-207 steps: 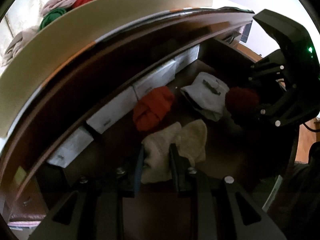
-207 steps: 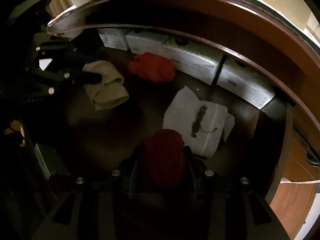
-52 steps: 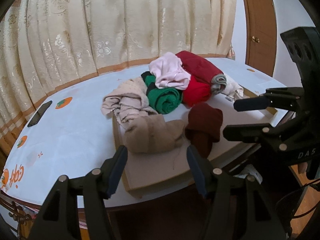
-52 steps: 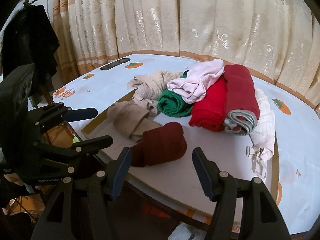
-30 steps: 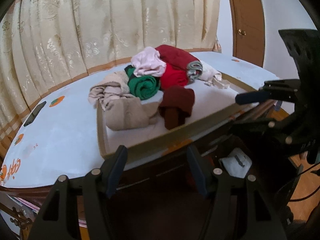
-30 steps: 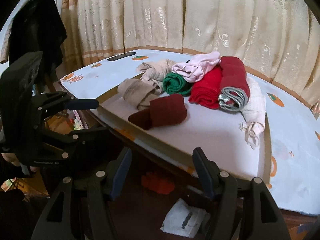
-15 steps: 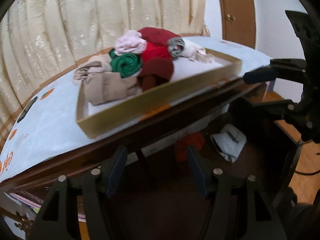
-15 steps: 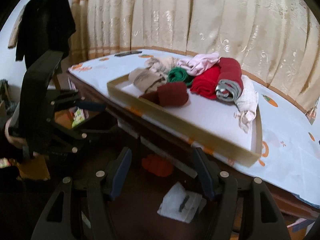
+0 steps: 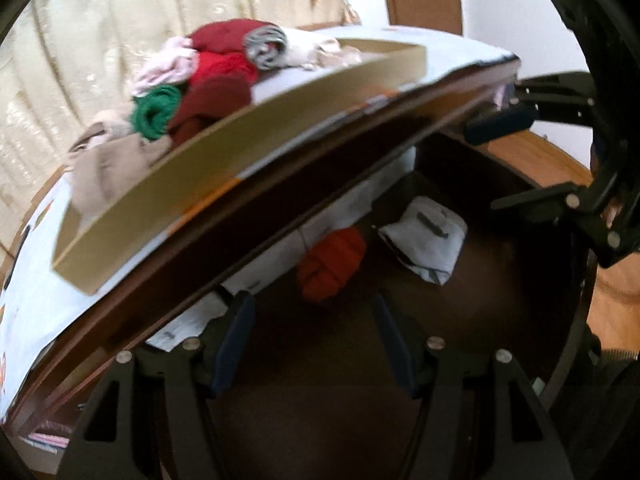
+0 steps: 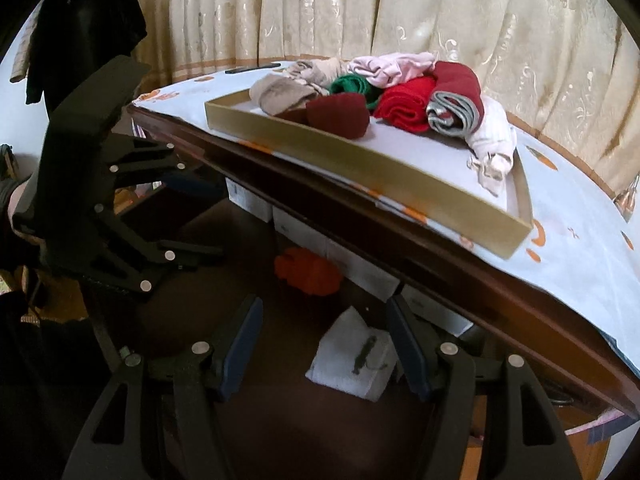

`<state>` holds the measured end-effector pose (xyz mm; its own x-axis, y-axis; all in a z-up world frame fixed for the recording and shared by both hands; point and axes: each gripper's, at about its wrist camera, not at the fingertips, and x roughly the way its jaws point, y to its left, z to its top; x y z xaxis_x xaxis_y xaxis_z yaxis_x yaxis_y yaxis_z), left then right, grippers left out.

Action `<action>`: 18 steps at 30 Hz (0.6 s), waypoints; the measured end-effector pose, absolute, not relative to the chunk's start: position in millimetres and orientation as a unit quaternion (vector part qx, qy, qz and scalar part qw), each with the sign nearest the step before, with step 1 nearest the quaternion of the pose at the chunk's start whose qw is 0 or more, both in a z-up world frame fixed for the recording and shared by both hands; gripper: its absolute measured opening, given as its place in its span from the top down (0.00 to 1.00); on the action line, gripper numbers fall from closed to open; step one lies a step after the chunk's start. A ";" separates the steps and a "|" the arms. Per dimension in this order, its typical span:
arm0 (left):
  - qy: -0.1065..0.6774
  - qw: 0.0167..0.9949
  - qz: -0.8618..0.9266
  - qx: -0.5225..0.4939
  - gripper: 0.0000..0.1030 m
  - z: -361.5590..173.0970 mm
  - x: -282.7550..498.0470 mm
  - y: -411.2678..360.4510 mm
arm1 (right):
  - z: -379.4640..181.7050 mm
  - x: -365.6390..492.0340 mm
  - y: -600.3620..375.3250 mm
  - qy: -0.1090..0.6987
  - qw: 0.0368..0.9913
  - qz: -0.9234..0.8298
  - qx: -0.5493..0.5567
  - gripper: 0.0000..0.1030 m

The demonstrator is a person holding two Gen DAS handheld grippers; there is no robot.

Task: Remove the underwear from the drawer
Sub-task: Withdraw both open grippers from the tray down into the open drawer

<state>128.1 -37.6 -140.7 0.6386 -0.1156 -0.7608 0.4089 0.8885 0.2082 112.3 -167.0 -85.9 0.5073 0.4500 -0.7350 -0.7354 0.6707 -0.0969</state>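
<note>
The open dark wooden drawer (image 9: 472, 320) lies under the table edge. In it lie an orange-red rolled underwear (image 9: 332, 264) (image 10: 308, 270) and a white folded underwear (image 9: 428, 236) (image 10: 356, 360). My left gripper (image 9: 312, 332) is open and empty, low over the drawer, just short of the orange-red piece. My right gripper (image 10: 324, 340) is open and empty, just above the white piece. Each gripper shows in the other's view, the right one (image 9: 532, 156) and the left one (image 10: 188, 216).
On the table a shallow tan tray (image 10: 360, 160) (image 9: 200, 176) holds several rolled garments: beige (image 10: 280, 94), dark red (image 10: 340, 114), green (image 10: 352, 84), red (image 10: 408, 104), pink (image 10: 392, 66). White boxes (image 10: 360, 268) line the drawer's back. A curtain (image 10: 440, 8) hangs behind.
Both grippers have dropped from above the tray down toward the open drawer. The tray has risen in both views and the drawer's contents have come closer. Both stay open.
</note>
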 end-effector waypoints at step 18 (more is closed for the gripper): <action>0.401 0.836 -0.204 0.313 0.39 -173.4 146.5 -75.3 | -115.3 119.8 -178.6 0.393 0.818 0.330 -0.260 0.36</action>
